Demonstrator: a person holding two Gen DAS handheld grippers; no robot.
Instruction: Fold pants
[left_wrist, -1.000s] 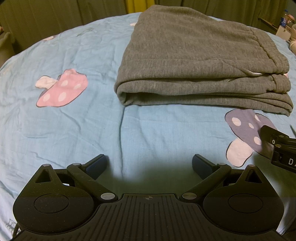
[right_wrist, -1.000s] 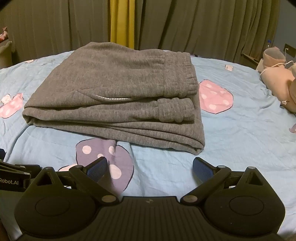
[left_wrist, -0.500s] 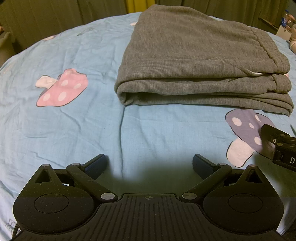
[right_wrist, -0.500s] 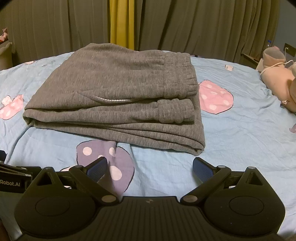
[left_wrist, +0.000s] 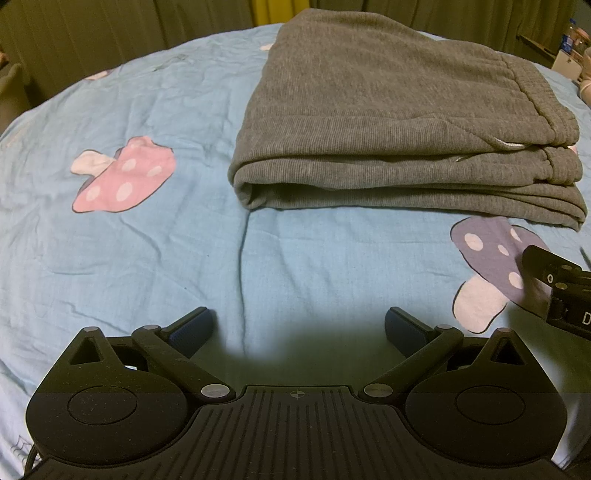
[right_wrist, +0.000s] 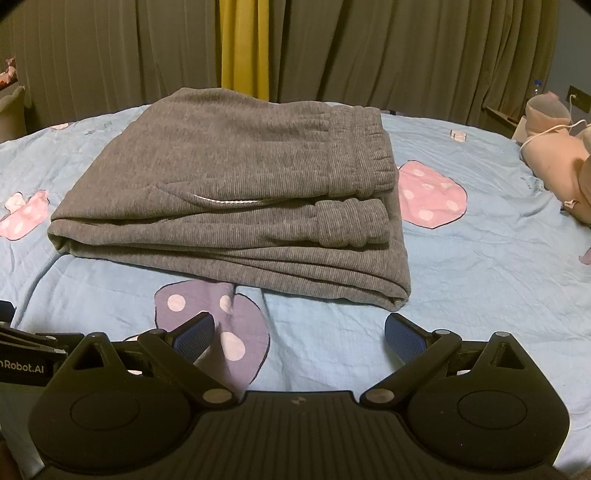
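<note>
Curtains (right_wrist: 332, 55) behind folded pants (right_wrist: 229, 199)

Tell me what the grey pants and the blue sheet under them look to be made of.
Grey pants: probably a thick knit, fleece or ribbed jersey, matte; fine ribbing runs across it, and the gathered waistband and cuff look elastic. Blue sheet: looks like thin woven cotton, matte; fine creases and flat printed mushrooms. Neither fibre is certain.

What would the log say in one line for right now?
stage: fold looks done | pants: folded stack on bed sheet | left claw: open, empty, short of pants | right claw: open, empty, short of pants
</note>
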